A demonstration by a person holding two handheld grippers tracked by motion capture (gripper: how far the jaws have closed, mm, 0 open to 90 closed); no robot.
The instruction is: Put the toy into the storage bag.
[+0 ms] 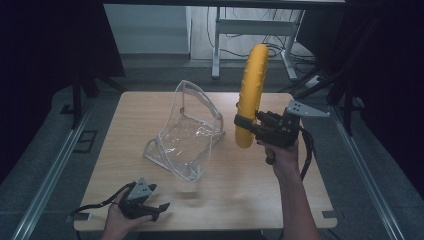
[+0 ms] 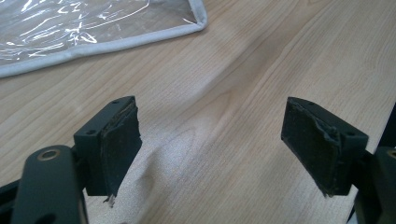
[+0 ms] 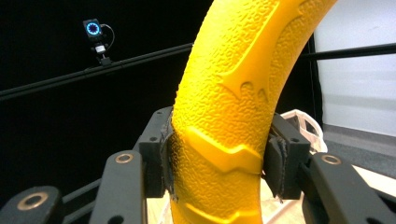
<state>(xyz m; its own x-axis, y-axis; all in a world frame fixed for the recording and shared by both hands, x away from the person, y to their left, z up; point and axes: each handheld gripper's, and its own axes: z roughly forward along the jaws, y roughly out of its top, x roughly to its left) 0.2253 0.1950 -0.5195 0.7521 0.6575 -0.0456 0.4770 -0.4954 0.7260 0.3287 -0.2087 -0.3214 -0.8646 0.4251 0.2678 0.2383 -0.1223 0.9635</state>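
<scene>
Jaws of the right gripper (image 1: 243,121) are clenched on a long, curved yellow ring (image 1: 251,90) with a pebbled, rubbery surface. In the right gripper view both black pads press against the sides of the ring's (image 3: 233,107) lower part, one on each side, and a raised arrow-like ridge runs across the yellow surface between them. From the high view, the ring stands nearly upright in the air above the right half of the wooden bench (image 1: 250,185), its top end high over the far edge and its bottom end hanging just below the grip.

Left of the ring, near the middle of the bench, sits a clear plastic bag (image 1: 187,132) with grey edging, propped partly open. The ring is close beside it but not touching.

At the near left corner, the left gripper (image 1: 159,209) rests low over the bench. Its jaws stand released and wide apart, with bare wood between them and a corner of the bag (image 2: 93,32) farther off.
</scene>
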